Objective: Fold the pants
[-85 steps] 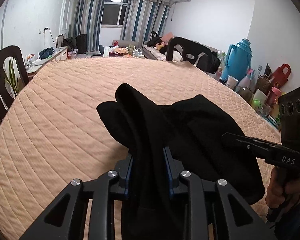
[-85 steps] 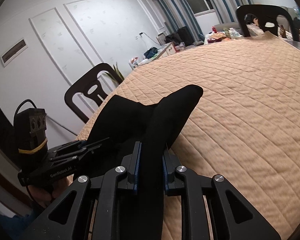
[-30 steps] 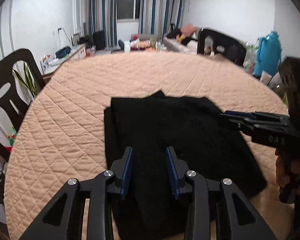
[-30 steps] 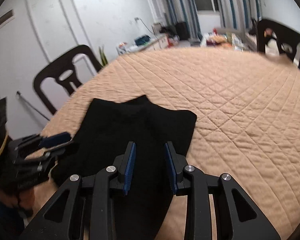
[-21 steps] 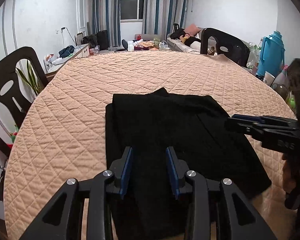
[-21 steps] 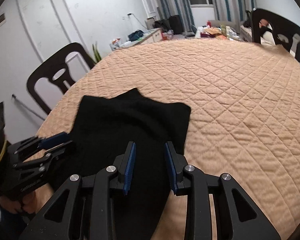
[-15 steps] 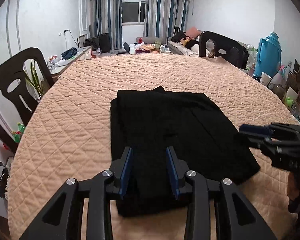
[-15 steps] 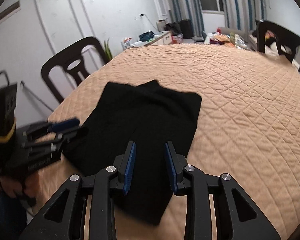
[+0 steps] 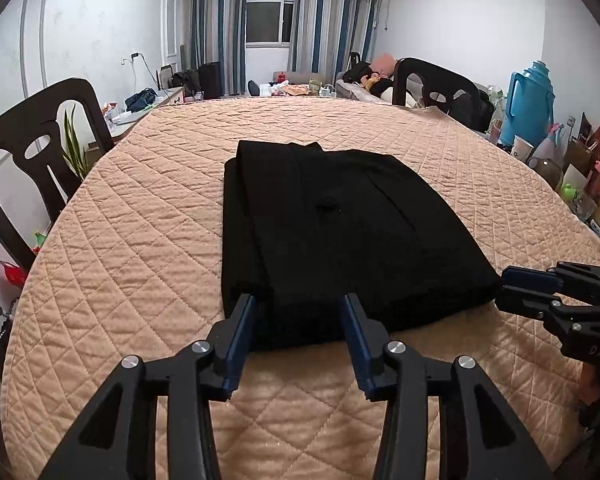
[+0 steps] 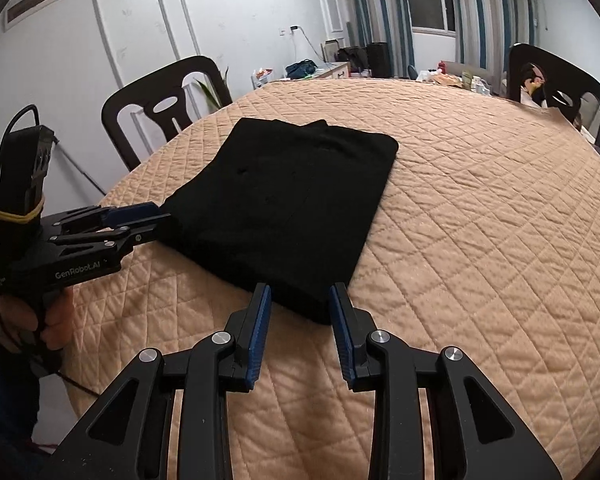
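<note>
Matt black cloth pants (image 9: 332,224) on a quilted, stitched peach fabric table cover (image 9: 140,240).

One pair of black pants (image 9: 332,232) lies folded on the one round table (image 9: 140,272), which wears one quilted peach cover. Two claws sit at the pants' near edge, the left claw (image 9: 298,330) and the right claw (image 10: 300,320), both spread wide with nothing between their blue pads. Two dark chairs stand around the table: one chair (image 9: 32,148) left of the pants, another chair (image 9: 436,88) beyond the far rim. One blue thermos (image 9: 530,100) stands right of the table.
</note>
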A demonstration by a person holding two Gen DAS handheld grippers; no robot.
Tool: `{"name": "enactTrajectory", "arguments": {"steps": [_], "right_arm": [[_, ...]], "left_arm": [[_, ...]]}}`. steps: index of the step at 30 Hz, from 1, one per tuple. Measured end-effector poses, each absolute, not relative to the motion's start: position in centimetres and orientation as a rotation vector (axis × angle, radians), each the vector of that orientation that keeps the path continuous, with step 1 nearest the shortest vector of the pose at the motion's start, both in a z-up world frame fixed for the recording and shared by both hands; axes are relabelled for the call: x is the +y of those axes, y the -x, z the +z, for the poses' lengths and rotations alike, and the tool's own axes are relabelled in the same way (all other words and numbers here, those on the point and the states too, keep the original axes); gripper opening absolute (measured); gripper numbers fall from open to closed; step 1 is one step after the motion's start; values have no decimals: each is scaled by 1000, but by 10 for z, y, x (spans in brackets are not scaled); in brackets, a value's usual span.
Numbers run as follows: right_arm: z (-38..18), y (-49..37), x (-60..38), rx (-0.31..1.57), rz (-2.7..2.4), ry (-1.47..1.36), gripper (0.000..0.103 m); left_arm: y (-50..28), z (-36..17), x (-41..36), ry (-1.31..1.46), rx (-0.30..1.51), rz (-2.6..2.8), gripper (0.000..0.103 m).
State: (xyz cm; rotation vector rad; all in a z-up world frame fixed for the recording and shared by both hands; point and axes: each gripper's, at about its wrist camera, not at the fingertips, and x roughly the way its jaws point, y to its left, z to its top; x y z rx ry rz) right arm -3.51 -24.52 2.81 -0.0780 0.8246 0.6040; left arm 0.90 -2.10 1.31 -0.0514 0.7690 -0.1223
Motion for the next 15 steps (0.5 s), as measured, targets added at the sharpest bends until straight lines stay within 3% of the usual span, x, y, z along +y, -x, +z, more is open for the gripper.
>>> {"name": "enactTrajectory", "arguments": {"steps": [15], "right_arm": [[24,32,-234,811,605,79,31]], "left_arm": [[-11,4,-14,100,782,-134,48]]}}
